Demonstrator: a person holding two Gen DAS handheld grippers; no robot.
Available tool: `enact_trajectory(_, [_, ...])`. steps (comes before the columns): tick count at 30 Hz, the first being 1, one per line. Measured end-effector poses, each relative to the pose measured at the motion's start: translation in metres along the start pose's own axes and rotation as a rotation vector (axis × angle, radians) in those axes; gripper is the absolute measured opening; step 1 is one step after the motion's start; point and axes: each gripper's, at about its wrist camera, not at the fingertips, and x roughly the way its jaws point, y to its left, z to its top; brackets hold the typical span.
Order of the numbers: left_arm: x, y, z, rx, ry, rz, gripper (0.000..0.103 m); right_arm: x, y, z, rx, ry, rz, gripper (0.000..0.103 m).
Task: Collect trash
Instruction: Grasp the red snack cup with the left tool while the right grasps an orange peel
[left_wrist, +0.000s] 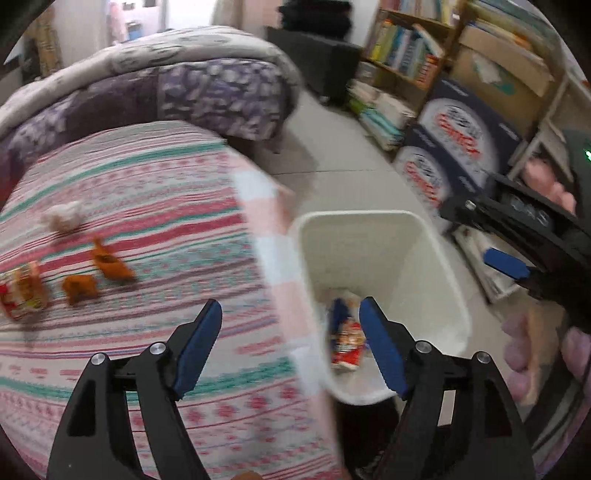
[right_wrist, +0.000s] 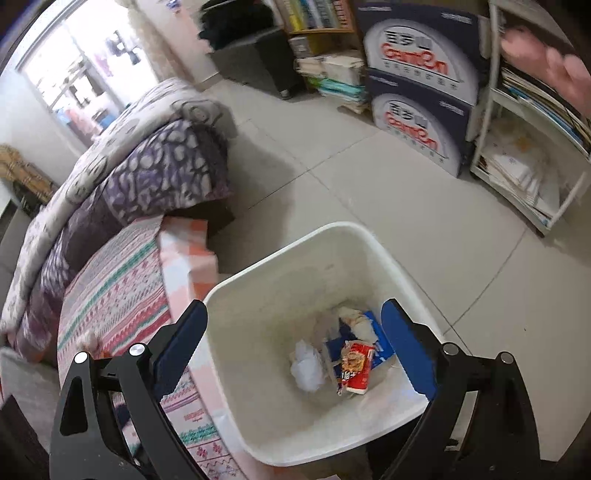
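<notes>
A white bin stands on the floor against the bed's edge. In it lie a red snack wrapper, a blue wrapper and crumpled white tissue. On the striped bedspread at the left rest two orange peel pieces, a white tissue wad and a red snack packet. My left gripper is open and empty, straddling the bed edge and the bin's near side. My right gripper hangs open and empty above the bin; one of its blue pads shows in the left wrist view.
A folded purple and grey quilt lies at the far end of the bed. Stacked printed cartons, bookshelves, a white rack of papers and a black cabinet line the tiled floor beyond the bin.
</notes>
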Motion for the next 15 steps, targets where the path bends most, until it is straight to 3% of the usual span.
enact_trajectory(7, [-0.016, 0.077, 0.005, -0.083, -0.001, 0.283, 0.079, 0.013, 0.046, -0.018, -0.098, 0.061, 0.045, 0.093])
enact_trajectory(12, [-0.023, 0.141, 0.012, -0.142, 0.072, 0.383, 0.080, 0.024, 0.081, -0.037, -0.196, 0.106, 0.050, 0.094])
enact_trajectory(15, [-0.026, 0.174, 0.016, -0.089, 0.109, 0.470, 0.080, 0.032, 0.102, -0.051, -0.264, 0.134, 0.054, 0.094])
